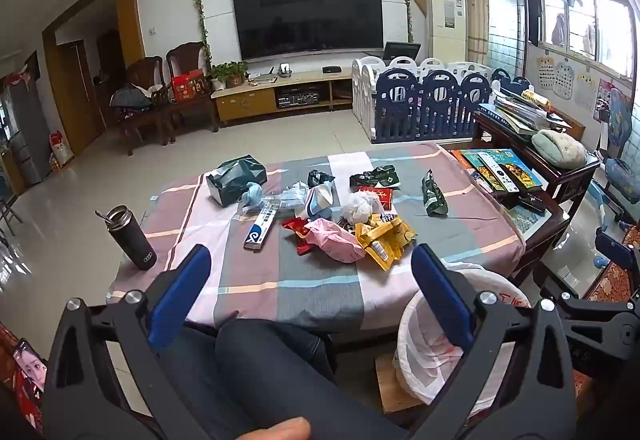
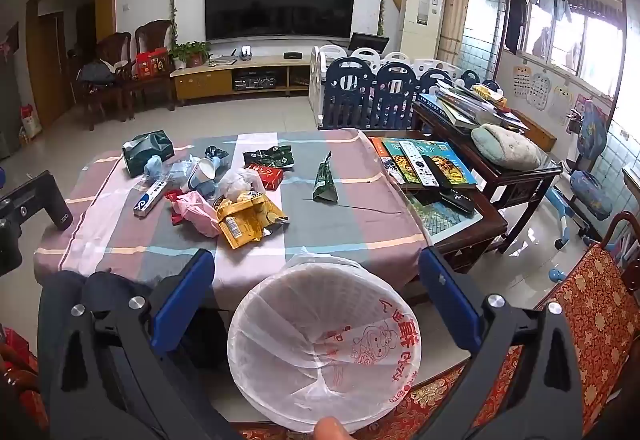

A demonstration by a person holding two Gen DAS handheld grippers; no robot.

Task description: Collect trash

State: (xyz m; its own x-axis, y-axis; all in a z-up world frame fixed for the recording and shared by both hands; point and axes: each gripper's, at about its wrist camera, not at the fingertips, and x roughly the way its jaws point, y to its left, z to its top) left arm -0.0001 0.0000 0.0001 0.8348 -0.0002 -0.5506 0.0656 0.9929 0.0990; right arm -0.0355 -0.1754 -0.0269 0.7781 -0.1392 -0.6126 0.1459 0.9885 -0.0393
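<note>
Trash [image 1: 344, 216]: wrappers, bags and a cup are heaped on the near-left part of the cloth-covered table [image 1: 304, 280].
Yellow bag [image 2: 244, 218]: laid at the near edge of the heap, touching a pink bag [image 2: 198, 214].
Green pouch [image 2: 325, 180]: set apart, right of the heap.
Bin [image 2: 324, 348]: lined with a white bag, placed below the table's near edge; nothing can be made out inside, though the liner folds may hide something.
Left gripper [image 1: 312, 300]: jaws held wide apart, nothing between them, raised short of the heap.
Right gripper [image 2: 316, 304]: jaws spread wide, empty, held over the bin.
Flask [image 1: 130, 236]: stood upright at the table's left corner.
</note>
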